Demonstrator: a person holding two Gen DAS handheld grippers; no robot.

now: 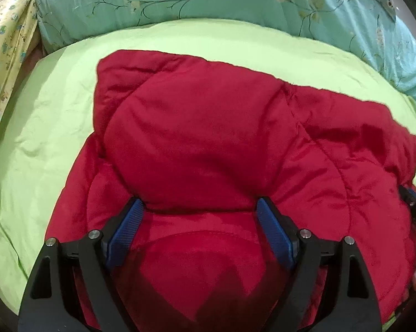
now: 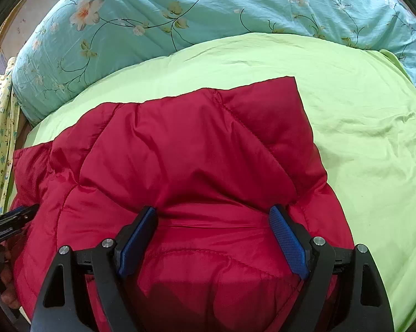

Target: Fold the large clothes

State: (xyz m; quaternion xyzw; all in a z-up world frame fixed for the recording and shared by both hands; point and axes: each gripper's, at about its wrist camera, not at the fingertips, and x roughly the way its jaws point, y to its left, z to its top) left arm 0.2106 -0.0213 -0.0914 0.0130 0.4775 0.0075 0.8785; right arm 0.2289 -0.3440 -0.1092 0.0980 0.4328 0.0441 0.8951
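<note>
Your red quilted puffer jacket (image 1: 208,144) lies folded into a thick bundle on the light green bed sheet (image 1: 42,144), roughly in the middle of the bed, with a folded-over panel on top forming a puffy ridge across it. Your left gripper (image 1: 198,204) sits low over the near part of the jacket with its black jaws spread wide and its blue ribbed pads (image 1: 125,235) on either side of the padded fabric, released and clamping nothing. Your right gripper (image 2: 213,213) is in the same posture over the other side of the bundle, jaws spread apart, blue pads (image 2: 289,242) flanking a swell of red fabric without pinching it. In the right wrist view the other gripper shows at the left edge, just beside the jacket's edge; in the left wrist view the right one shows at the right edge. Beyond the jacket, along the far side of the sheet, runs a bulky turquoise quilt with a floral vine print (image 2: 158,22), and a pale yellow cloth with small cartoon prints (image 1: 6,55) hangs at the left
</note>
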